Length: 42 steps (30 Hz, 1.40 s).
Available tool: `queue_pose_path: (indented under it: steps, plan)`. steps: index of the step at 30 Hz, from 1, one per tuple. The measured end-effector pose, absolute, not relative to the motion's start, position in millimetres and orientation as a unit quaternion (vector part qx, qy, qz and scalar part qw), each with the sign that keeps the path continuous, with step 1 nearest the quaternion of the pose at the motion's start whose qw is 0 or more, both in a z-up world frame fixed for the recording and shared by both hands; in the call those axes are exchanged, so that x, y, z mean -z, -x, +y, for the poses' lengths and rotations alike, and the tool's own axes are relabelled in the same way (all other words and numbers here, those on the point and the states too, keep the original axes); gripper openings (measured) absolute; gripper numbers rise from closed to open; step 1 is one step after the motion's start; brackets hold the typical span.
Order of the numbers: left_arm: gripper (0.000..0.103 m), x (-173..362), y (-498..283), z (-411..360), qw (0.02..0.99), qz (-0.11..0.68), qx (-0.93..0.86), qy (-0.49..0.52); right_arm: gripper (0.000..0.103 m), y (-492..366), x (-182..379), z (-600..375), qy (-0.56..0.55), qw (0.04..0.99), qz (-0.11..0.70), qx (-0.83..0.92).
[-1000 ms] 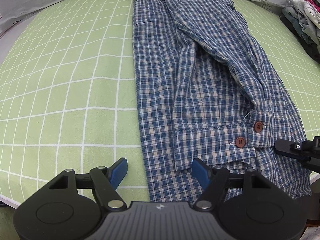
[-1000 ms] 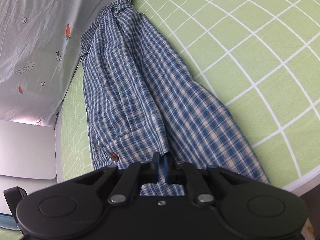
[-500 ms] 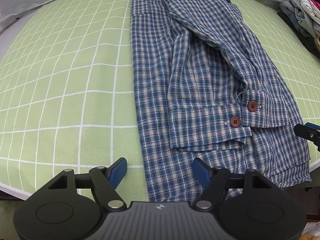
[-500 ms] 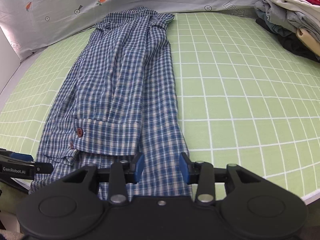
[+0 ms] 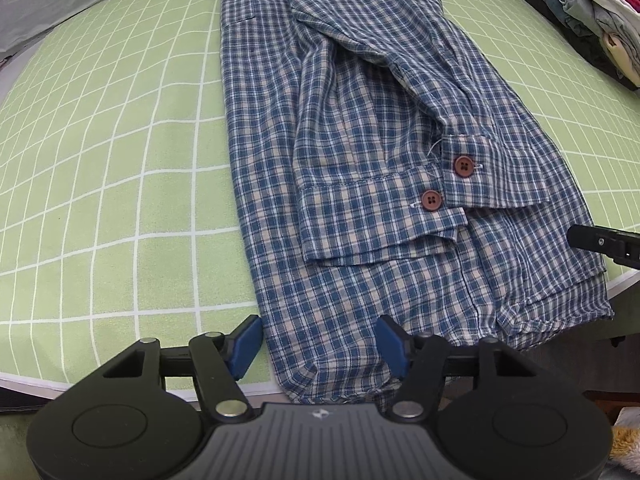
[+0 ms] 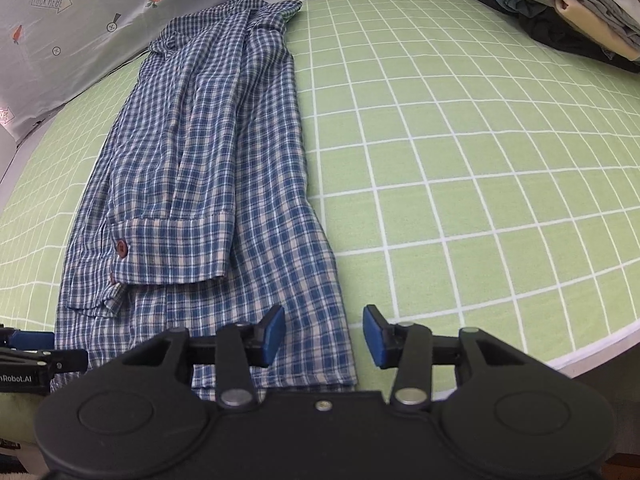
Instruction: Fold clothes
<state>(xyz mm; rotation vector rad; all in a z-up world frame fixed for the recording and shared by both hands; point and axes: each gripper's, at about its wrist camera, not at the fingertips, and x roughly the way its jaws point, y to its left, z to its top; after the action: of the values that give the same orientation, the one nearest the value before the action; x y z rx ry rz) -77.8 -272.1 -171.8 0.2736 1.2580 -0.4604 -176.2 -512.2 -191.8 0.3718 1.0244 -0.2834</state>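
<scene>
- Your left gripper (image 5: 318,340) stands wide open at the near edge of the bed, its jaws straddling the hem of the plaid shirt (image 5: 360,140) and holding nothing.
- Your right gripper (image 6: 324,336) is open too, empty, over the hem's right corner, one pad above cloth and the other above the green grid sheet (image 6: 460,160).
- Risk here: the hem hangs slightly past the bed edge, so a shallow pinch could catch one layer only, and the layers beneath would slide apart as you lift.
- Risk further in: both cuffs (image 5: 400,216) lie loose on top of the body; a quick or uneven lift would likely tip the sleeves off sideways and undo the narrow shape.
- The shirt lies lengthwise, collar at the far end, both sides folded inward into a long strip, sleeves running down the middle, two brown buttons (image 5: 464,166) showing.
- Far right, a pile of clothes (image 6: 568,4) sits well apart from it.
</scene>
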Motion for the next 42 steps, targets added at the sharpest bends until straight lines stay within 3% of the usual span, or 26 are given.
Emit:
queue_pose_path:
  steps: [3,4,6,7,9,27,42]
  plan:
    - [0.048,169,82,-277,0.777,0.577,0.217,-0.127,0.036,174,190,-504,-0.162,0.85,0.488,0.115]
    - [0.039,169,83,-278,0.778,0.575,0.218,-0.128,0.032,173,190,-501,-0.157,0.851,0.489,0.109]
    - [0.025,167,85,-281,0.779,0.572,0.221,-0.129,0.011,172,189,-496,-0.148,0.853,0.491,0.096]
    - [0.013,166,86,-283,0.78,0.571,0.223,-0.129,0.006,171,189,-493,-0.143,0.854,0.492,0.09]
    - [0.002,165,86,-280,0.781,0.571,0.223,-0.12,0.003,169,186,-490,-0.139,0.858,0.488,0.081]
    - [0.002,98,17,-266,0.829,0.513,0.223,0.019,0.002,130,132,-516,-0.182,0.902,0.389,0.058]
    - [0.002,95,-65,-287,0.84,0.501,0.2,0.051,0.002,48,129,-541,-0.212,0.904,0.365,0.063]
